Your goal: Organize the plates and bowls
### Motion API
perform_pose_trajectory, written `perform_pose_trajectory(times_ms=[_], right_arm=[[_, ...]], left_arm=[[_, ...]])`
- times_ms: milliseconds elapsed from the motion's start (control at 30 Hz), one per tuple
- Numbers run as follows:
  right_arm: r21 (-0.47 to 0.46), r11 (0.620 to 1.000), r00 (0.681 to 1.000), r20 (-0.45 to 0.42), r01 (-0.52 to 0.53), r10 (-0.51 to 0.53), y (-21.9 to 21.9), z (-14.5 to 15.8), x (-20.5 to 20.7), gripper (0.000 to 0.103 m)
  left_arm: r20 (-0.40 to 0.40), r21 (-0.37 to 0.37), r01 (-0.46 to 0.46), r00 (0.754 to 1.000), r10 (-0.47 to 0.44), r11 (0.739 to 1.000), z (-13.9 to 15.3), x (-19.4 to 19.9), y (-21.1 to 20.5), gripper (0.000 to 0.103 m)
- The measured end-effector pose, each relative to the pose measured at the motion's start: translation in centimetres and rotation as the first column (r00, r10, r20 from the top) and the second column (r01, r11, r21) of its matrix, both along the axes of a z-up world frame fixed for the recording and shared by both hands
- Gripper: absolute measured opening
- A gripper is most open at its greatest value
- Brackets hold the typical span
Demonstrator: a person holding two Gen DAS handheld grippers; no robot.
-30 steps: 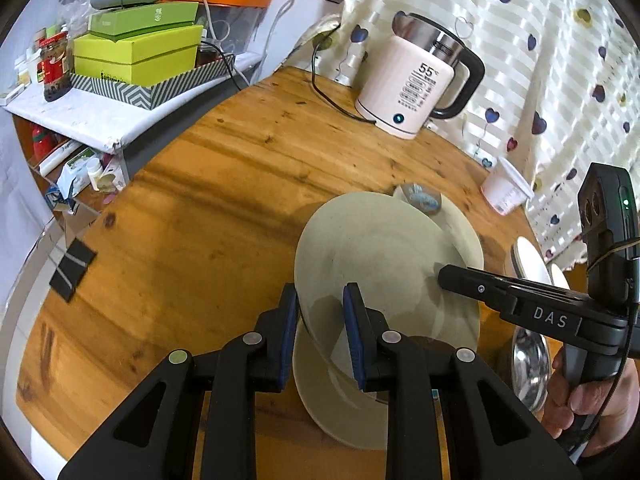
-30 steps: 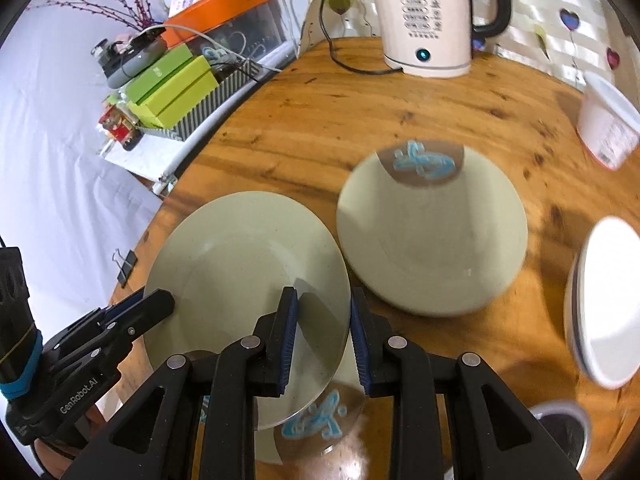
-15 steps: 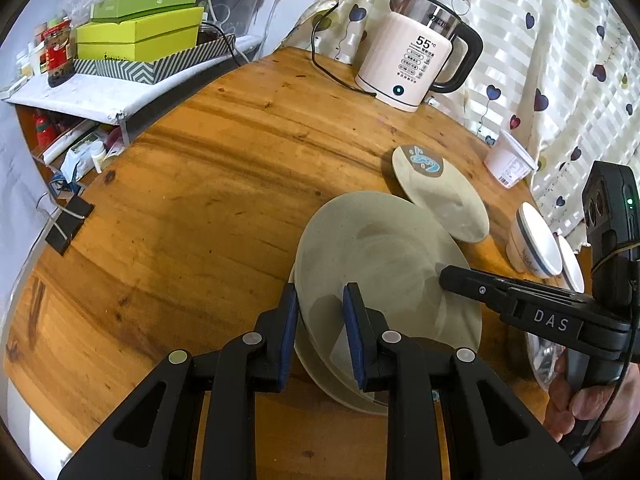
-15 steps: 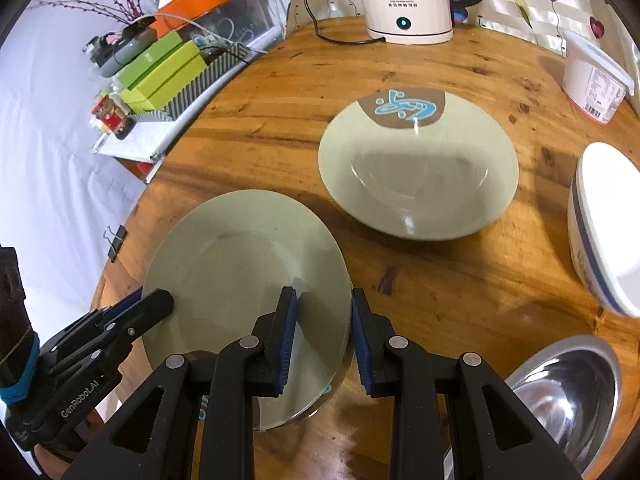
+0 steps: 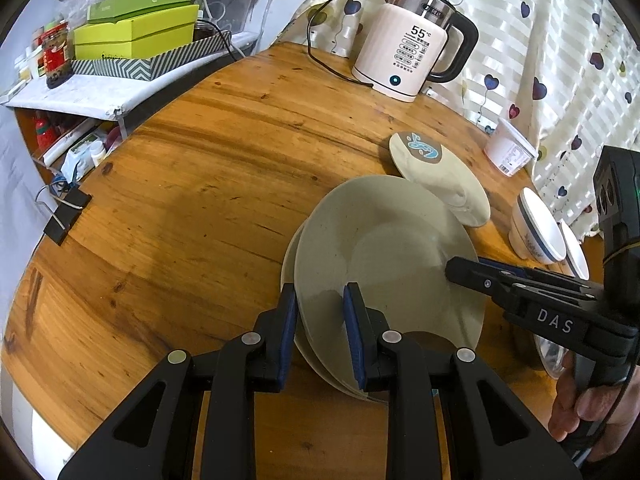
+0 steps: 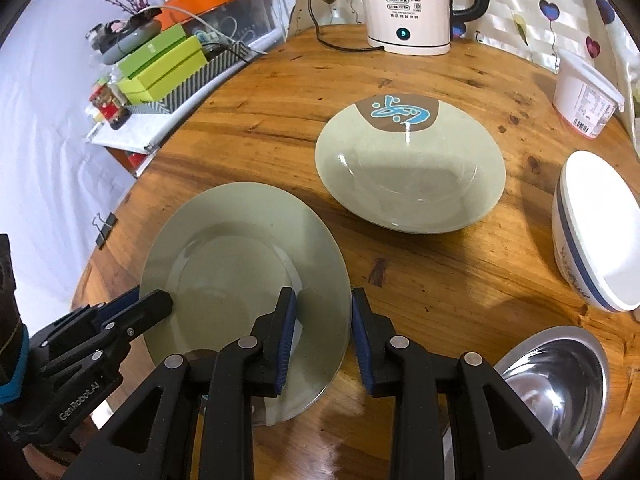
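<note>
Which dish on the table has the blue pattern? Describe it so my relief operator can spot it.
On the round wooden table, look in front of the white kettle. The deep green dish sits there alone; only it shows a brown rim patch with a blue squiggle.

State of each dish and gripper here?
Plain plate: clamped at both rims, over another plate.
Patterned plate: free on table, empty.
White bowl: tilted, empty.
Steel bowl: upright, empty.
Left gripper: shut on plate.
Right gripper: shut on plate.
</note>
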State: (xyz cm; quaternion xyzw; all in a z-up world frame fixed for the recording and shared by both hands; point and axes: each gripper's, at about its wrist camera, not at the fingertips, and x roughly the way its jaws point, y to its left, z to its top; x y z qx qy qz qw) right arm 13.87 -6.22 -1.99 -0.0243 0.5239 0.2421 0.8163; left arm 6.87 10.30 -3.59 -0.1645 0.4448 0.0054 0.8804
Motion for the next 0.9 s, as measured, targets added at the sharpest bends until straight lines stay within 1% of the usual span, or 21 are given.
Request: perform_pose_trajectory(times_ms=[433, 533, 600, 667, 900], right_arm=[[-0.022, 1.000, 1.000, 0.015, -0.009, 0.009, 0.2, -0.5, -0.2, 0.030], [-0.011, 1.000, 1.000, 0.015, -0.016, 0.016, 0.3, -0.5, -0.2, 0.034], [-0.006, 1.000, 1.000, 0.021, -0.021, 0.022, 0.3, -0.5, -0.3, 0.041], [-0.004, 1.000, 0.999, 0.028, -0.023, 0.023, 0.4, -0.3, -0.3, 0.043], [0.012, 1.000, 0.999, 0.035, 0.002, -0.002, -0.2, -0.2, -0.4, 0.043]], left_arm=[[0.010, -0.005, 0.010, 1.000, -0.010, 1.000, -0.1, 0.0, 0.1, 0.024], [0.013, -0.011, 0.009, 1.000, -0.008, 1.000, 0.0, -0.1, 0.3, 0.025], [0.015, -0.015, 0.010, 1.000, -0.010, 1.000, 0.0, -0.1, 0.3, 0.025], [0.013, -0.017, 0.012, 1.000, -0.012, 1.000, -0.1, -0.1, 0.3, 0.025], [0.012, -0.017, -0.009, 1.000, 0.009, 1.000, -0.3, -0.2, 1.0, 0.025]])
